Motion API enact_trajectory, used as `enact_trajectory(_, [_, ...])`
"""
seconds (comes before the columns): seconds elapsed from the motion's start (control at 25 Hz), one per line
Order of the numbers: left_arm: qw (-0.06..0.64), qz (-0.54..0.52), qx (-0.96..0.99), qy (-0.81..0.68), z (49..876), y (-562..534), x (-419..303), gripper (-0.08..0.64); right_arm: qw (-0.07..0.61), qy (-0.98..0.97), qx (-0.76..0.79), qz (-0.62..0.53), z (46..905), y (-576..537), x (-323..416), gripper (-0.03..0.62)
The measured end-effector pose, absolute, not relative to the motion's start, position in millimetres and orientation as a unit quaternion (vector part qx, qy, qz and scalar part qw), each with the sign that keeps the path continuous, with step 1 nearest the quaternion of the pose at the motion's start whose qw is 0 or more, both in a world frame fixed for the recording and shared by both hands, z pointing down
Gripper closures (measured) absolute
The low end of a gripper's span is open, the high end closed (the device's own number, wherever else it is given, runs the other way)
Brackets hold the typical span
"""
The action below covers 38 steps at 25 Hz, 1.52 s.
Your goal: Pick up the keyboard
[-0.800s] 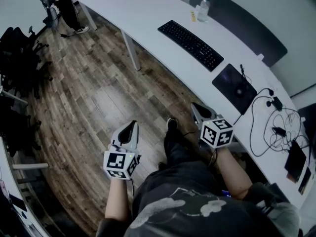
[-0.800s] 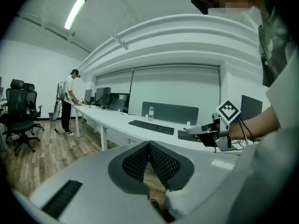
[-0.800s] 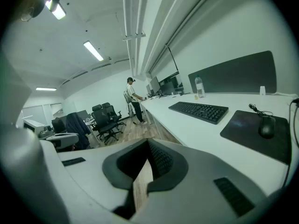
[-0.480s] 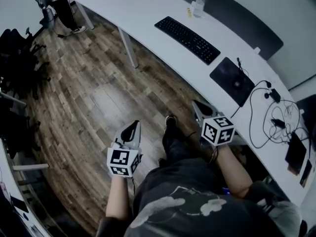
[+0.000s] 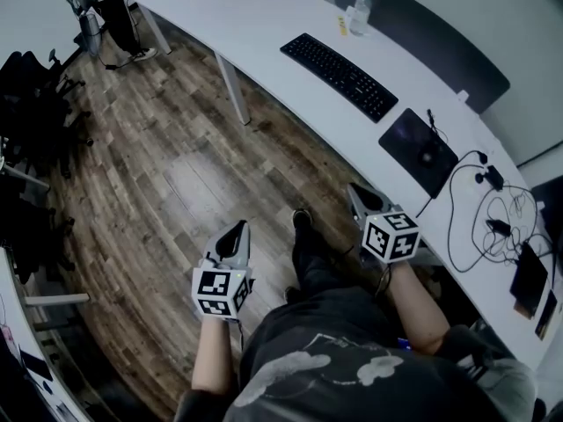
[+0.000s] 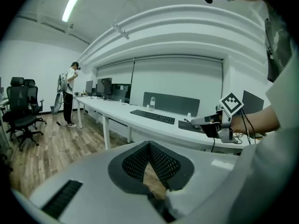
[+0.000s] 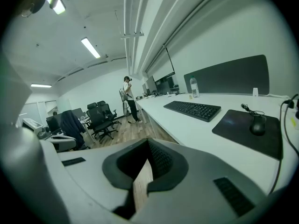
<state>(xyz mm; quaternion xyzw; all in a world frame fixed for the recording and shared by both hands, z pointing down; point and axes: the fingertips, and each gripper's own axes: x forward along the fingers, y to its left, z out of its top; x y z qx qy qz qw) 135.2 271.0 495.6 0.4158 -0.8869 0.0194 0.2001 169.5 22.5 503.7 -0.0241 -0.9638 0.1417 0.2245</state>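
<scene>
A black keyboard lies on the long white desk, well ahead of both grippers; it also shows as the keyboard and the keyboard in the two gripper views. My left gripper hangs over the wooden floor, shut and empty. My right gripper is held in front of the desk's near edge, below the mouse pad, also shut with nothing in it. The left gripper and the right gripper each show tips meeting and no object between them.
A dark mouse pad with a mouse lies right of the keyboard, with tangled cables beyond it. A water bottle stands behind the keyboard. Office chairs stand at the left; a person stands at the desk's far end.
Both grippers have stayed shut and nearly in place; the head view has only shifted slightly.
</scene>
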Motion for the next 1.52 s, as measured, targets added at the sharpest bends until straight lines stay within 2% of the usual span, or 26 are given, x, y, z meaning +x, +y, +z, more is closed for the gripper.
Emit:
enact_trajectory(0.24, [0.2, 0.018, 0.412, -0.889, 495, 254, 93, 0.56, 0.204, -0.97, -0.02, 0.129, 496, -4, 135, 0.592])
enact_trajectory(0.6, [0.191, 0.047, 0.452, -0.87, 473, 179, -28, 0.56, 0.166, -0.974, 0.022, 0.149, 485, -77, 33, 0.592])
enact_trajectory(1.2, [0.2, 0.093, 0.517, -0.827, 469, 35, -171, 0.56, 0.217, -0.958, 0.113, 0.151, 524, -214, -63, 0.589])
enact_trajectory(1.32, [0.193, 0.095, 0.524, -0.824, 466, 15, -185, 0.56, 0.227, -0.959, 0.094, 0.139, 525, -222, -77, 0.503])
enact_trajectory(1.52, [0.187, 0.113, 0.55, -0.806, 465, -4, -191, 0.56, 0.235, -0.958, 0.09, 0.136, 525, -222, -82, 0.473])
